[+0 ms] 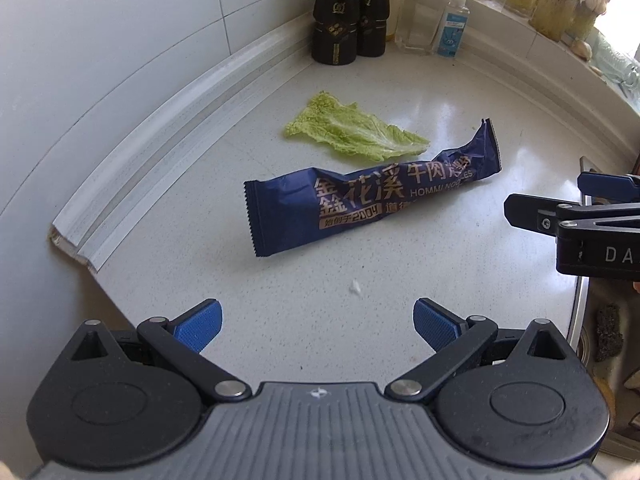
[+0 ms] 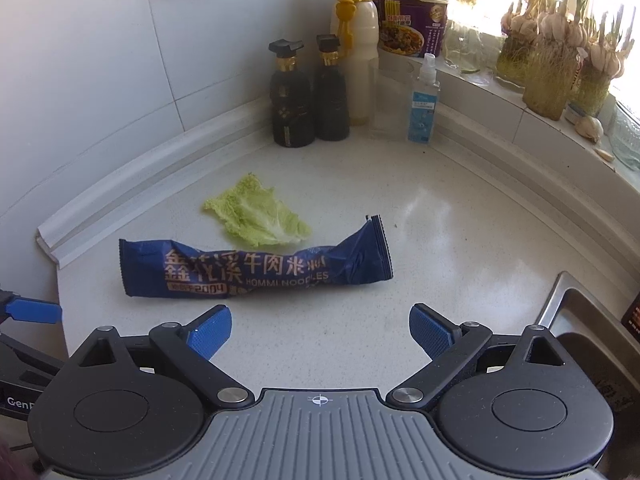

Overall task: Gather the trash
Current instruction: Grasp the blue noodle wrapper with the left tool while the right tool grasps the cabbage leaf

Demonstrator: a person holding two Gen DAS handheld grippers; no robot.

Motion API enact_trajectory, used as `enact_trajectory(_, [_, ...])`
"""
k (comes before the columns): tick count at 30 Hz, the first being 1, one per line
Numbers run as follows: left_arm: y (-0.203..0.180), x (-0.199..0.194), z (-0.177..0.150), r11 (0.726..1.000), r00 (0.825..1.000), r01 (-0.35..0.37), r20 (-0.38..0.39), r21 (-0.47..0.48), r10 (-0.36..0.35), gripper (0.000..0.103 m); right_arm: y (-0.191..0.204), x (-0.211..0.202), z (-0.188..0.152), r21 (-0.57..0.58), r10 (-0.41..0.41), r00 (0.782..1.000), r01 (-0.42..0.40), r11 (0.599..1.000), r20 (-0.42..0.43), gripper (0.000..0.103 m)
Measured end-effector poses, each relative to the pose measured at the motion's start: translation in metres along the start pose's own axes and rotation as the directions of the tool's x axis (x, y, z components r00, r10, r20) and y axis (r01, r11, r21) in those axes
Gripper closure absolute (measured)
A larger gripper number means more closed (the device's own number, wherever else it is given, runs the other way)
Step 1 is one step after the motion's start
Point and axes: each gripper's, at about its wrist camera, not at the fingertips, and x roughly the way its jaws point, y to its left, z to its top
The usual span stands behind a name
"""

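A crumpled blue noodle wrapper [image 1: 360,196] lies on the white counter [image 1: 304,292], and shows in the right wrist view [image 2: 256,272] too. A green cabbage leaf [image 1: 352,132] lies just behind it, touching it; it also shows in the right wrist view [image 2: 260,216]. A tiny white scrap [image 1: 355,288] lies in front of the wrapper. My left gripper [image 1: 318,326] is open and empty, short of the wrapper. My right gripper [image 2: 320,330] is open and empty, also just short of the wrapper; it shows at the right edge of the left view [image 1: 576,204].
Two dark bottles [image 2: 308,96], a tall yellow-capped bottle [image 2: 358,52], a clear spray bottle [image 2: 424,100] and a noodle cup [image 2: 412,24] stand in the back corner. Sprouting garlic [image 2: 560,52] lines the windowsill. A steel sink [image 2: 584,320] is at the right. A raised white backsplash ledge [image 1: 160,160] runs along the left.
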Motion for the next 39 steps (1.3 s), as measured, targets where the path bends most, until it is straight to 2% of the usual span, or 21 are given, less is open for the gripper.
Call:
enact_trajectory(5, [-0.009, 0.008, 0.015, 0.997, 0.998, 0.043, 0.040, 0.064, -0.045, 0.001, -0.002, 0.015, 0.017, -0.037, 0.033, 0.999, -0.033, 0.999, 0.006, 0.006])
enact_trajectory(10, [-0.013, 0.015, 0.029, 0.983, 0.990, 0.075, 0.109, 0.169, -0.095, 0.001, -0.002, 0.027, 0.038, -0.105, 0.160, 0.985, -0.153, 0.983, 0.062, 0.006])
enact_trajectory(13, [-0.011, 0.021, 0.035, 0.968, 0.980, 0.103, 0.142, 0.228, -0.138, 0.001, -0.002, 0.041, 0.051, -0.138, 0.213, 0.975, -0.204, 0.969, 0.061, 0.006])
enact_trajectory(15, [-0.010, 0.027, 0.040, 0.956, 0.975, 0.125, 0.145, 0.266, -0.168, 0.004, -0.003, 0.051, 0.059, -0.159, 0.239, 0.970, -0.229, 0.960, 0.051, 0.006])
enact_trajectory(18, [-0.003, 0.038, 0.047, 0.934, 0.962, 0.201, 0.120, 0.295, -0.245, 0.007, -0.002, 0.069, 0.067, -0.190, 0.282, 0.959, -0.273, 0.943, 0.023, 0.006])
enact_trajectory(21, [0.002, 0.051, 0.053, 0.918, 0.958, 0.239, 0.078, 0.315, -0.276, 0.019, -0.001, 0.090, 0.072, -0.221, 0.311, 0.950, -0.306, 0.926, -0.014, 0.006])
enact_trajectory(25, [0.004, 0.063, 0.055, 0.896, 0.954, 0.263, 0.039, 0.358, -0.296, 0.030, 0.004, 0.120, 0.074, -0.253, 0.306, 0.949, -0.316, 0.914, -0.077, 0.006])
enact_trajectory(28, [0.004, 0.070, 0.055, 0.878, 0.947, 0.289, 0.022, 0.381, -0.322, 0.032, 0.006, 0.138, 0.076, -0.247, 0.299, 0.947, -0.319, 0.915, -0.113, 0.006])
enact_trajectory(32, [0.004, 0.075, 0.056, 0.880, 0.951, 0.268, 0.036, 0.393, -0.306, 0.032, 0.010, 0.152, 0.081, -0.246, 0.286, 0.950, -0.310, 0.918, -0.129, 0.007])
enact_trajectory(35, [0.007, 0.078, 0.056, 0.877, 0.947, 0.278, 0.040, 0.393, -0.318, 0.025, 0.011, 0.157, 0.084, -0.252, 0.276, 0.952, -0.302, 0.920, -0.134, 0.008])
enact_trajectory(38, [0.006, 0.085, 0.057, 0.864, 0.948, 0.281, 0.018, 0.418, -0.317, 0.024, 0.014, 0.161, 0.085, -0.271, 0.260, 0.956, -0.288, 0.918, -0.137, 0.014])
enact_trajectory(39, [0.006, 0.087, 0.056, 0.860, 0.949, 0.284, 0.006, 0.424, -0.317, 0.024, 0.015, 0.162, 0.085, -0.278, 0.250, 0.958, -0.280, 0.919, -0.138, 0.026])
